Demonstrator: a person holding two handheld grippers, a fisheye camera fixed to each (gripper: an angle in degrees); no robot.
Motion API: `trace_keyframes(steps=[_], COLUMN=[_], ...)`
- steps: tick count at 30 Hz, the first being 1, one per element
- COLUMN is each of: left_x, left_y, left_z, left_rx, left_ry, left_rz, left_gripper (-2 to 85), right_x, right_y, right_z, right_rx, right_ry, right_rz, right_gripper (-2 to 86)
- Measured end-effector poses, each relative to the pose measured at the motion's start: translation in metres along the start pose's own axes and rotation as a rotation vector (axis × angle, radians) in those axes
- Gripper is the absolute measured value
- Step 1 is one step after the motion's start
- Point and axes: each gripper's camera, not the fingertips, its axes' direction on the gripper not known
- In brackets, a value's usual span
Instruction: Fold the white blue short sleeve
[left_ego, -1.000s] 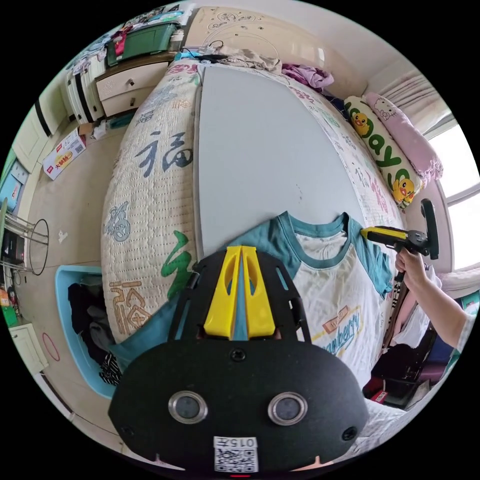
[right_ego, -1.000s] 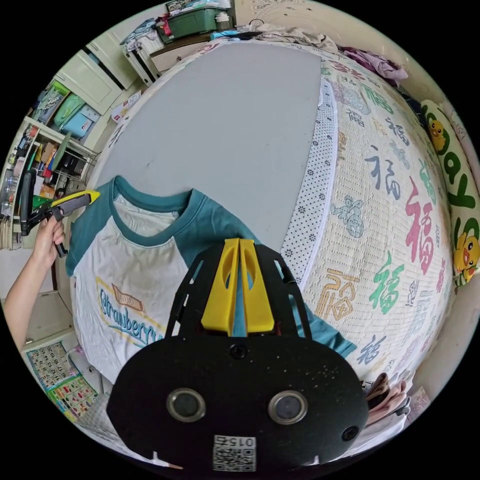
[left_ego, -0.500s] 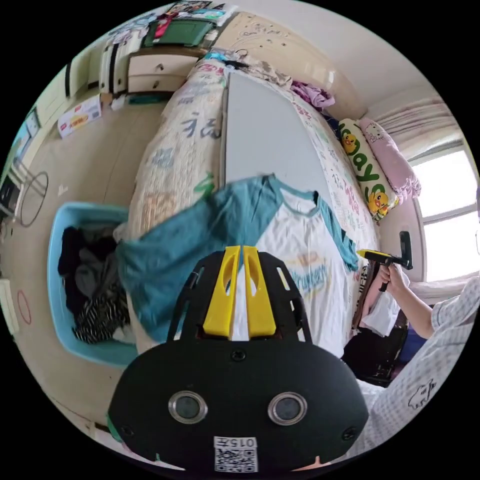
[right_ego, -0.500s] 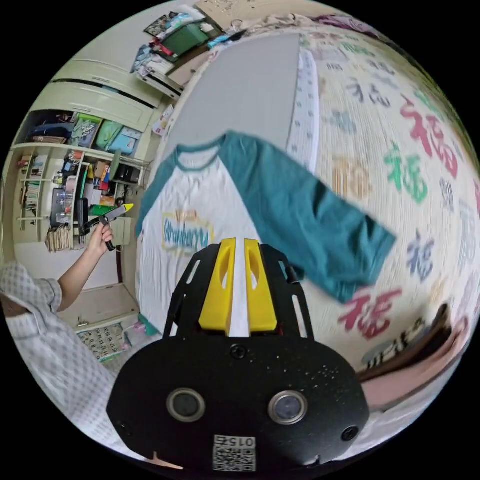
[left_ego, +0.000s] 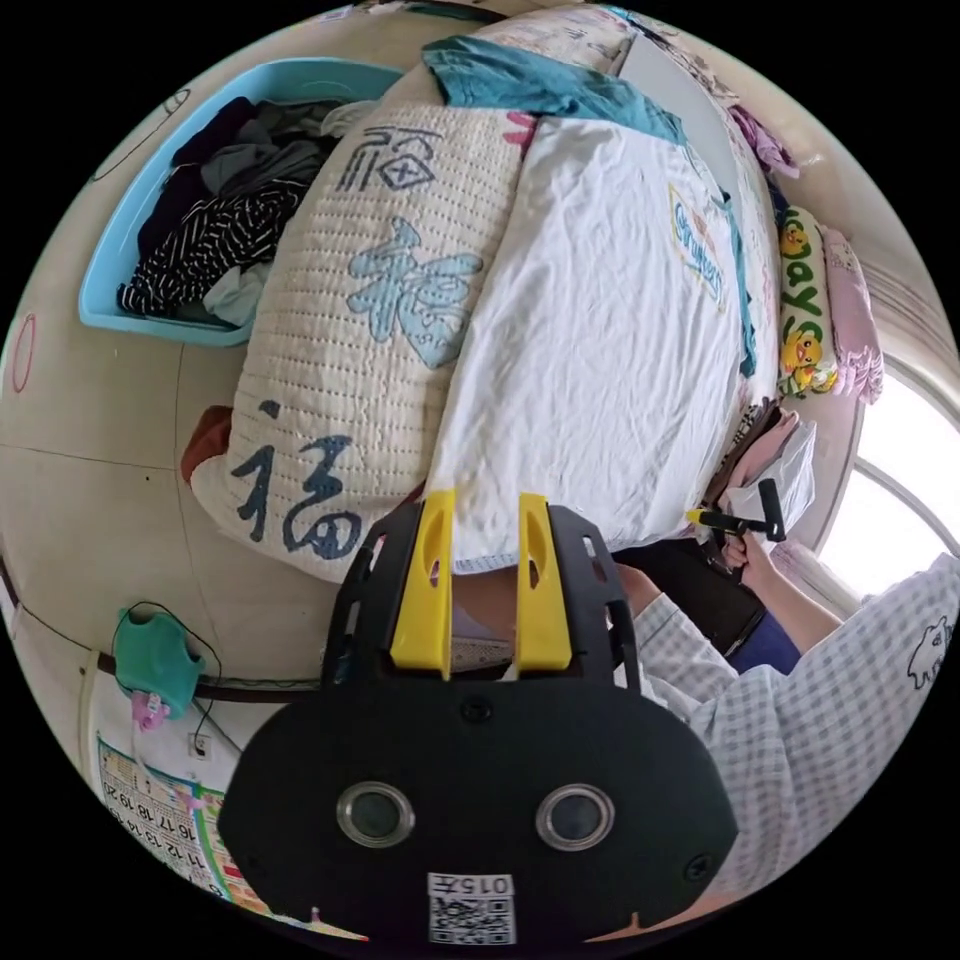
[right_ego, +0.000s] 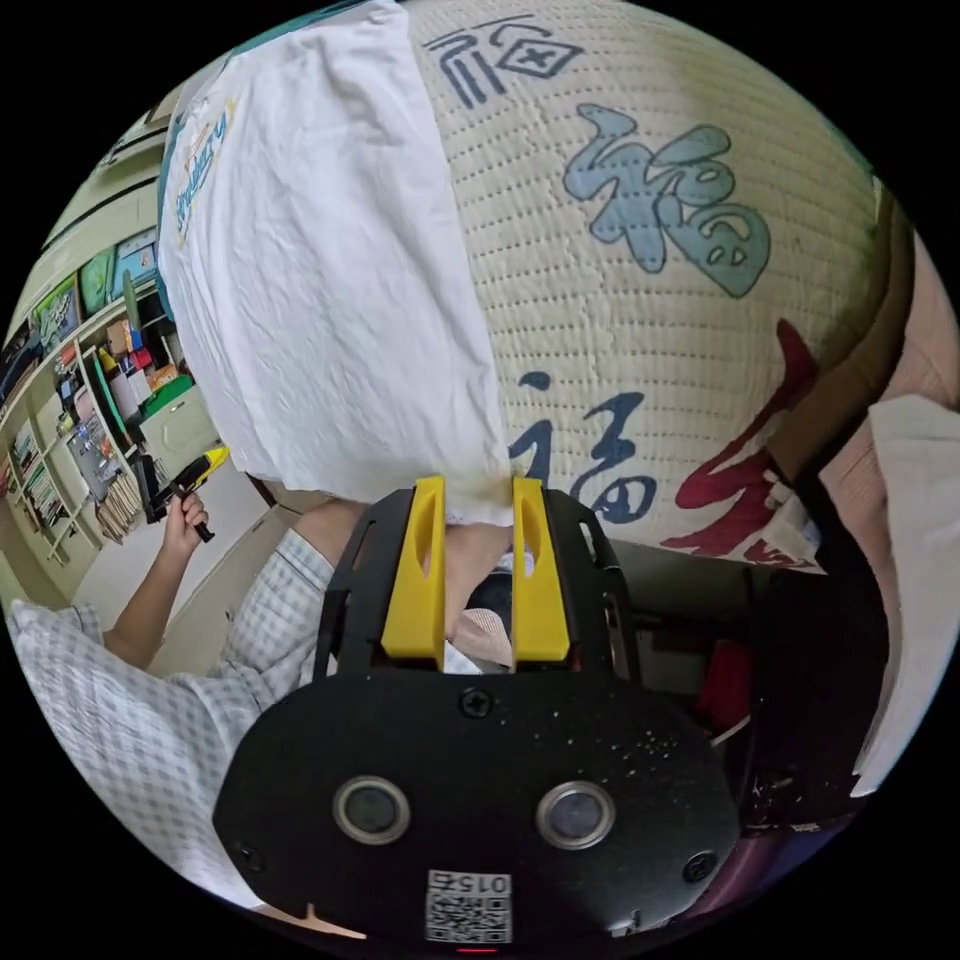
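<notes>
The white short-sleeve shirt (left_ego: 600, 330) with teal sleeves (left_ego: 530, 85) lies flat, print up, on the quilted bed (left_ego: 350, 330). Its hem hangs at the bed's near edge. My left gripper (left_ego: 484, 497) is open, and the hem's left end sits between the yellow jaws. In the right gripper view the shirt (right_ego: 330, 280) stretches away, and my right gripper (right_ego: 478, 483) is open around the hem's right corner. A hand holds the right gripper (left_ego: 700, 517) in the left gripper view. Another hand holds the left gripper (right_ego: 210, 460) in the right gripper view.
A blue laundry basket (left_ego: 110, 290) of dark clothes stands on the floor beside the bed. Duck-print and pink pillows (left_ego: 805, 300) lie along the window side. The person's checked sleeve (left_ego: 800, 700) is close below. Shelves (right_ego: 90, 400) line the wall, and dark clutter (right_ego: 800, 650) sits under the bed's edge.
Both grippers let go of the teal sleeves, opened, and travelled down the shirt to its hem at the bed's near edge. The shirt now lies spread flat.
</notes>
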Motion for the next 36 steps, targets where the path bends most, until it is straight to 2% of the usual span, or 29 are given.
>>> trace_keyframes(steps=[4,6,11,14,16,18,19,24,30,36], left_x=[-0.014,-0.024,-0.034,-0.036,-0.03,-0.027,-0.026,-0.028,-0.018,-0.019], left_y=[0.009,0.012,0.029,0.029,0.028,0.03,0.033,0.045,0.049,0.058], left_z=[0.009,0.011,0.001,0.018,0.025,0.024,0.023,0.023,0.04,0.04], left_rx=[0.036,0.035,0.132,0.079,0.051,0.049,0.054,0.076,0.049,0.047], left_ry=[-0.009,0.028,-0.002,0.016,-0.036,0.001,-0.041,-0.121,-0.159,-0.115], left_rz=[0.003,-0.006,-0.02,-0.002,0.037,0.07,0.06,0.034,0.046,0.017], left_gripper=[7.2,6.6,6.8,8.1,7.0,4.7,2.1,0.3,1.1,4.5], right_x=[-0.009,-0.019,-0.038,-0.049,-0.056,-0.068,-0.072,-0.09,-0.127,-0.136], right_y=[0.021,0.035,0.066,0.083,0.092,0.105,0.108,0.127,0.141,0.177], right_z=[-0.006,-0.01,-0.027,-0.034,-0.037,-0.042,-0.044,-0.044,-0.039,-0.058], right_rx=[0.02,0.008,0.012,0.018,0.019,0.02,0.018,-0.023,-0.036,0.007], right_ry=[0.03,0.034,0.07,0.08,0.084,0.107,0.123,0.202,0.288,0.198], right_rz=[0.0,-0.028,-0.04,-0.035,-0.025,-0.02,-0.019,0.026,0.02,0.068], right_gripper=[7.2,2.2,0.4,0.0,-0.1,-0.3,-0.3,-0.4,0.9,3.1])
